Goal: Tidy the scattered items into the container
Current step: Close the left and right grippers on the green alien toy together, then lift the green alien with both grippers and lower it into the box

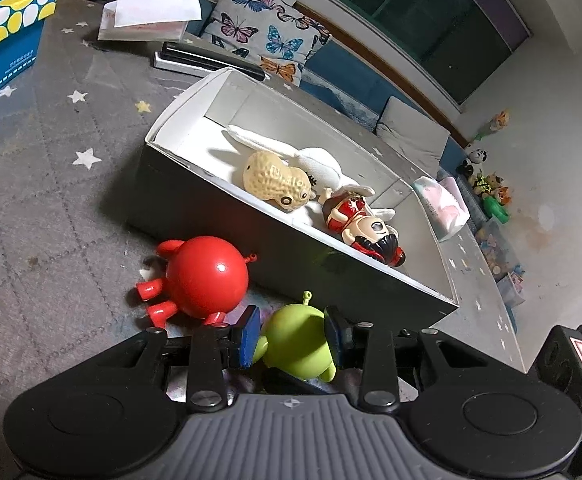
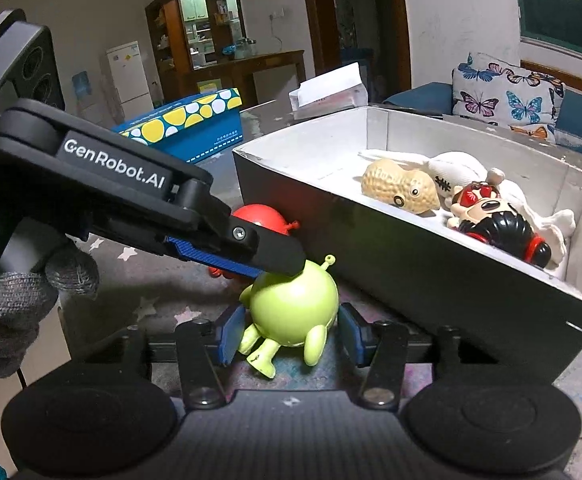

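Green toy [image 2: 293, 312] between both claws' blue pads.

I see the box [image 1: 195, 184] on the tabletop [image 1: 51, 200] with the peanut toy [image 1: 277, 180], the doll [image 1: 365, 226] and a cloth toy [image 1: 323, 162] lying in it, while the round pig toy [image 1: 205, 282] and the alien toy [image 1: 297, 344] lie side by side just before its near wall.
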